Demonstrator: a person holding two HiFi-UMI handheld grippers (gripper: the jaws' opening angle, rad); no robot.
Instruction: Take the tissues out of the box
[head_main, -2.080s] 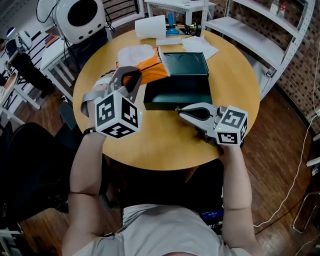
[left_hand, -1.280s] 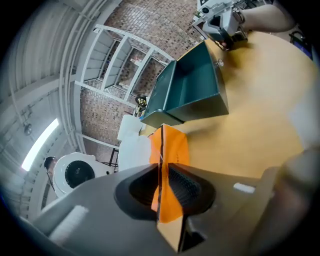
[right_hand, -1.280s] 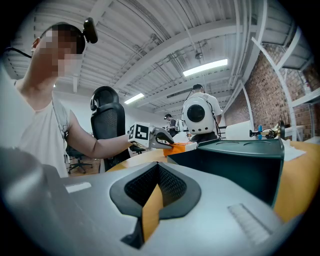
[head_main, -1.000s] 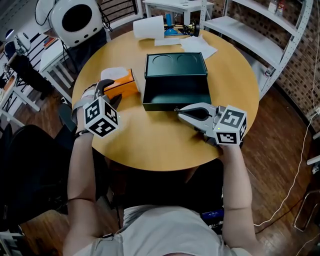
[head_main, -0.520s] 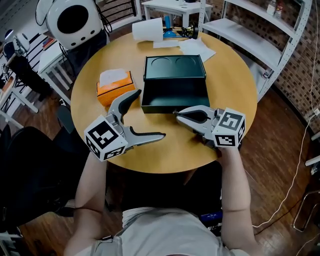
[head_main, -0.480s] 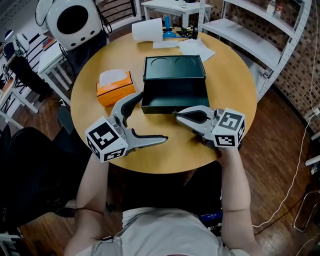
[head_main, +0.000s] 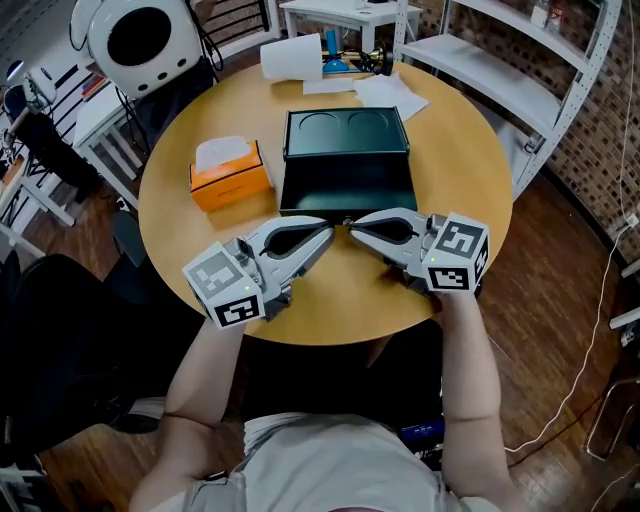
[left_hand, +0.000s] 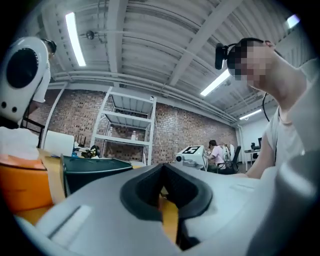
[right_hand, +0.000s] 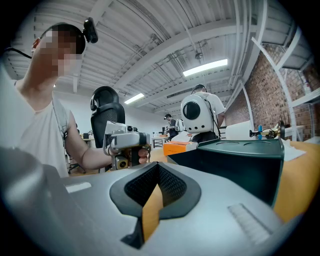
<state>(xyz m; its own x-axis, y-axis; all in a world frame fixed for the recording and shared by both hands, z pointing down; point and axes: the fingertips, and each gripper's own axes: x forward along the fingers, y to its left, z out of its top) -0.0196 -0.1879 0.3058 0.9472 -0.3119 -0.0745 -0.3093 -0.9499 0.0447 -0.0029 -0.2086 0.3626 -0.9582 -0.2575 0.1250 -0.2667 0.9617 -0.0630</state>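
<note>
Our left gripper (head_main: 325, 232) and right gripper (head_main: 352, 222), both closed and empty, rest just short of the box (head_main: 345, 185); pushing forward would shove it.

Round wooden table (head_main: 460, 180) with boxes in the middle and paper at the far edge.

An orange tissue box (head_main: 230, 178) sits towards the left edge, a white tissue (head_main: 222, 152) standing out of its top. Just beside it, at the centre, lies a dark green box (head_main: 345, 185), open, its lid (head_main: 345, 130) laid back towards the far edge. At the far edge lie a white paper roll (head_main: 292, 57), loose white sheets (head_main: 392, 93) and a small blue item (head_main: 337, 62) too small to identify. Near the near edge are the left gripper (head_main: 325, 232) and the right gripper (head_main: 353, 225), each with its jaws together and nothing between them, tips close together by the green box's front wall.
</note>
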